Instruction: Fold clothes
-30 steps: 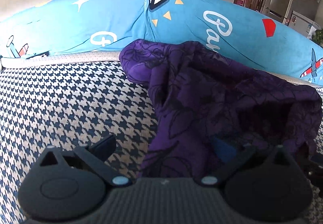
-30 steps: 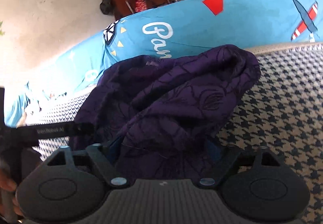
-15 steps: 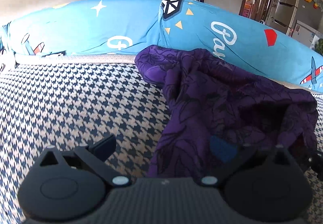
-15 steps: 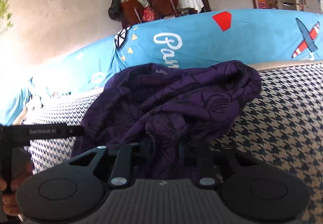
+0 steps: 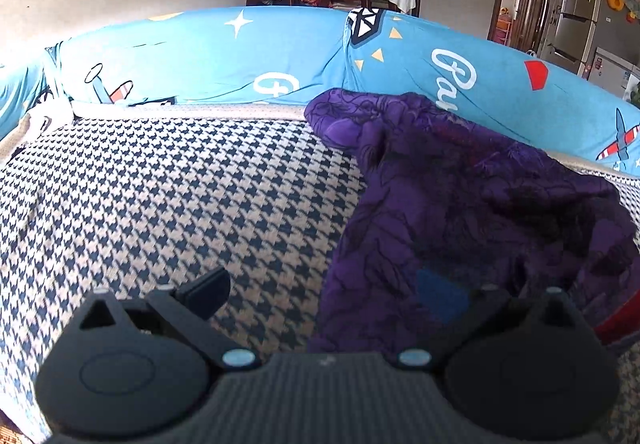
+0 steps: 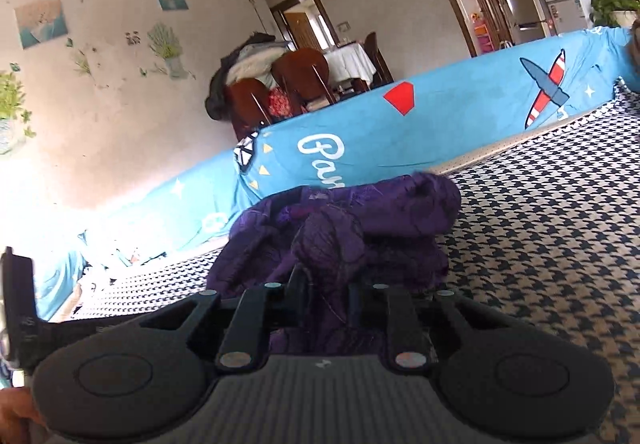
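A crumpled dark purple garment (image 5: 460, 196) with a black floral print lies on the houndstooth-covered surface (image 5: 180, 204), against the blue cushion. My left gripper (image 5: 320, 288) is open at the garment's near left edge. Its left finger (image 5: 204, 290) is bare over the houndstooth, and purple cloth drapes over its right finger, whose blue pad (image 5: 440, 296) shows through. In the right wrist view my right gripper (image 6: 328, 288) is shut on a bunched fold of the garment (image 6: 340, 232), which rises between the two pads.
A long blue printed cushion (image 5: 240, 56) runs along the far edge of the surface. Wooden chairs (image 6: 300, 80) piled with clothes stand behind it. The other gripper's body (image 6: 18, 304) and a hand (image 6: 12, 416) sit at the right wrist view's left edge.
My right gripper's jaws have closed on a fold of the purple garment and drawn back with it, tilting up. My left gripper has pulled back, still open.
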`<move>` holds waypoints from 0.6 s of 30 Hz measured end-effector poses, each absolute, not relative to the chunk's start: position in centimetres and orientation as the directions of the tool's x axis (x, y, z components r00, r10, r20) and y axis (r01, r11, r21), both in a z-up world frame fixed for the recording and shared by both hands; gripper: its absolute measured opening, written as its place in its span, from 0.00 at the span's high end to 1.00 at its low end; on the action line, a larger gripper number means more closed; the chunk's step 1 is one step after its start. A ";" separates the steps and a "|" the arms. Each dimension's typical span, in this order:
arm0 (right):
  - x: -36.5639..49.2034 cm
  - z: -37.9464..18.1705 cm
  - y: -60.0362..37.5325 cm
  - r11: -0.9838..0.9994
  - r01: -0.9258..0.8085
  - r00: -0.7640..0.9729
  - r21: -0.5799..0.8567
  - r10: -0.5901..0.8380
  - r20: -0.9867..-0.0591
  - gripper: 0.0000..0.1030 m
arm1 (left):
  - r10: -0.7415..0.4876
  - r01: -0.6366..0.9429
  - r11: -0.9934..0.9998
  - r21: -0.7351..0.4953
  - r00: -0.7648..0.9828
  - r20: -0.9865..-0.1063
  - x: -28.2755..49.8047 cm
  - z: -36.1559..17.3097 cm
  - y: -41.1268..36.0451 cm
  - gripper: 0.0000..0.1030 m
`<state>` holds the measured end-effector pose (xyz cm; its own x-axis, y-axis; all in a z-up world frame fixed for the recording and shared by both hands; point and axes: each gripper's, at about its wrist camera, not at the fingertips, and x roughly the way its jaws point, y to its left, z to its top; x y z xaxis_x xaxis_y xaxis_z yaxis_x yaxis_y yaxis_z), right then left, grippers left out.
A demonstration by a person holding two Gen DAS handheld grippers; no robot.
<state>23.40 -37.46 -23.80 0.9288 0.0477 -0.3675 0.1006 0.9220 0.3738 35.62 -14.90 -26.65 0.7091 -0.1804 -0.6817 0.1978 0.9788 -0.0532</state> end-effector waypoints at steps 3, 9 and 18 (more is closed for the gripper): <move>21.5 -23.6 -37.0 0.925 0.074 0.931 0.373 0.070 -0.357 0.80 | -0.172 0.197 0.980 -0.042 0.707 -0.686 34.8 -26.9 -14.4 0.00; 18.7 -24.0 -35.8 0.958 0.040 0.913 0.284 0.081 -0.400 0.79 | -0.169 0.180 0.982 -0.059 0.693 -0.700 33.9 -27.4 -13.2 0.00; 17.1 -25.1 -36.0 0.965 0.076 0.895 0.249 0.045 -0.444 0.60 | -0.163 0.147 0.986 -0.084 0.686 -0.709 33.5 -27.7 -12.1 0.00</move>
